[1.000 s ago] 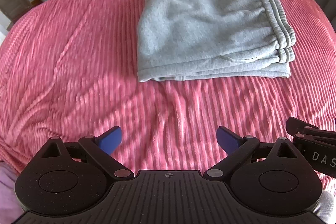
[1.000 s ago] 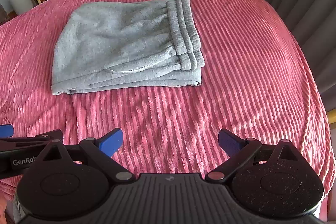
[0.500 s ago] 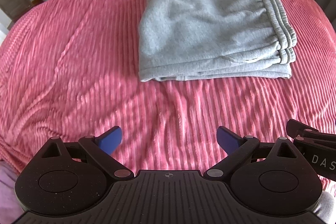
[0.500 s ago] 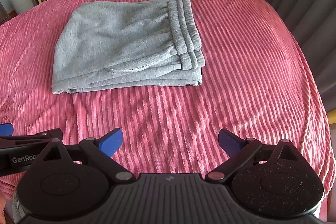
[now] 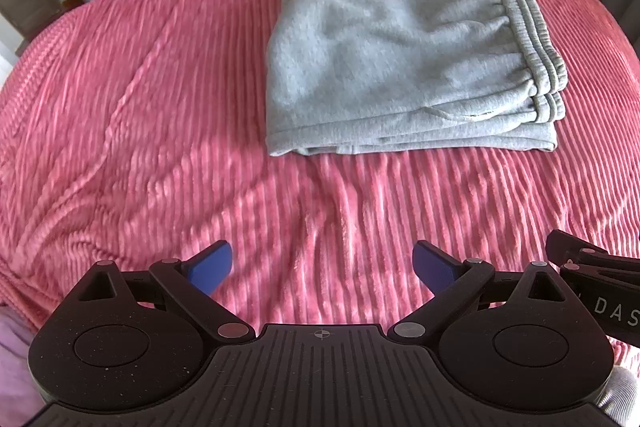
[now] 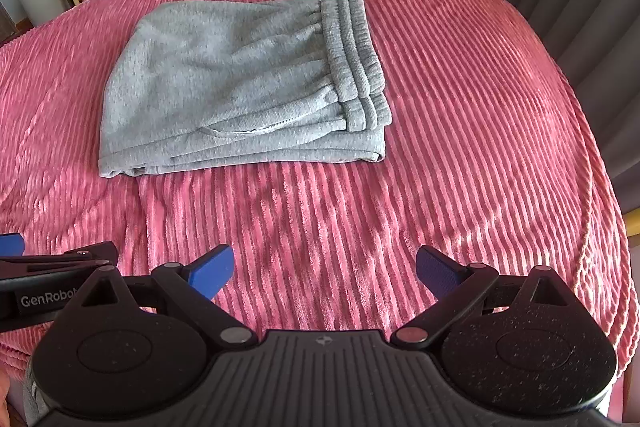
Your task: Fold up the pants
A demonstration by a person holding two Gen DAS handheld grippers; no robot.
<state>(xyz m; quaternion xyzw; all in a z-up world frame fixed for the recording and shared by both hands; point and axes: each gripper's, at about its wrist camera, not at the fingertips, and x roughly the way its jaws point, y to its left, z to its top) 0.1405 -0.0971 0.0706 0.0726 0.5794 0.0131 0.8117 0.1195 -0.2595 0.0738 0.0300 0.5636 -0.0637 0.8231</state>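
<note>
Now | grey fleece pants (image 5: 400,67) folded, ribbed pink blanket (image 5: 160,107) | L gripper (image 5: 324,267) & R gripper (image 6: 325,269) jaws wide

Soft grey fleece pants (image 5: 392,67) lie on a plush, ribbed pink blanket (image 5: 140,107).

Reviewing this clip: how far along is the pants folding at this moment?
Done: the grey pants lie in a compact stacked fold on the pink bedspread, waistband layers lined up at one end. In hand: nothing; the left gripper and right gripper are open, short of the pants. Left: seemingly nothing.
</note>
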